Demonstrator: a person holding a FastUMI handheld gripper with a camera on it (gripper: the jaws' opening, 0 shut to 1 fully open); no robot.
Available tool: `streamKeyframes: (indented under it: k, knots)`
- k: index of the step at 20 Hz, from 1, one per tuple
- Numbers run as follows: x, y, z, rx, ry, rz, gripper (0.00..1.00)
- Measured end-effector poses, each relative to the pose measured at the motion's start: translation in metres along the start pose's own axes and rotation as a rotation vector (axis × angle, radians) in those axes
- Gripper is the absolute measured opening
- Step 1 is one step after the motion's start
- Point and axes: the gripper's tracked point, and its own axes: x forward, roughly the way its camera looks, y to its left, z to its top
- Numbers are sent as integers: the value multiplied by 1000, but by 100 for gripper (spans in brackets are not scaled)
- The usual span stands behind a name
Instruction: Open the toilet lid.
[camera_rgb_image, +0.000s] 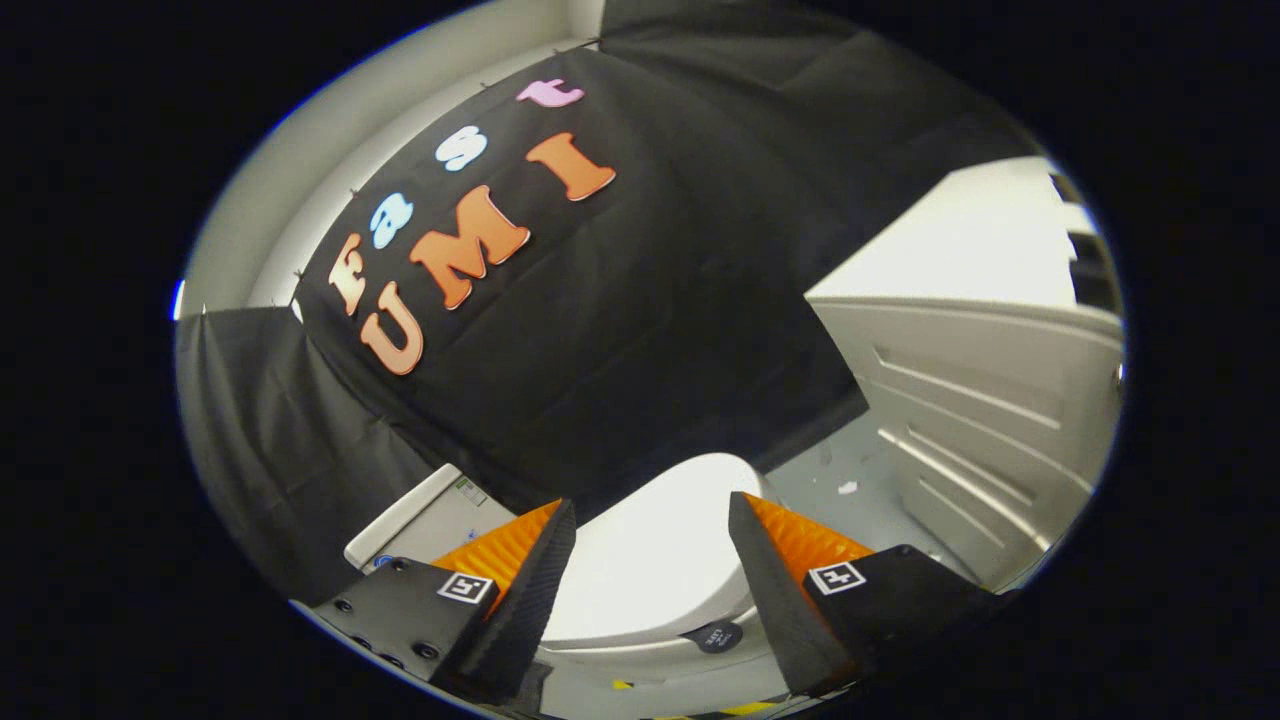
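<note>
1. The tool (652, 510) hangs above the toilet with its two fingers (535, 580) spread wide, pinching nothing.
2. The toilet lid (660, 560) lies closed and flat over the bowl, showing in the gap between the fingers and reaching a little beyond their tips; whether they touch it I cannot tell.
3. A small dark round tag (716, 636) sits on the toilet's rim just below the lid's front edge, near the right finger.
4. Beside the left finger, a white control panel (415, 520) juts out from the toilet's side.
5. Beyond the lid, black cloth (640, 330) drapes down as the booth's wall.
6. Off to the right stands a white ribbed wall panel (990, 420), with pale grey floor (830, 470) between it and the toilet.
</note>
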Motion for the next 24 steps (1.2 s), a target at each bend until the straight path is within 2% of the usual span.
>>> streamKeyframes:
  k: [2,9,13,15,20,24]
  knots:
    - [1,-16,-17,70,20,-22,98]
    - [15,-50,-113,319,263,-25,99]
    - [21,-50,-140,396,354,-10,99]
    - [28,-56,-156,443,400,-31,99]
    - [43,-77,-166,582,411,-71,98]
    - [39,-80,-177,671,450,-50,97]
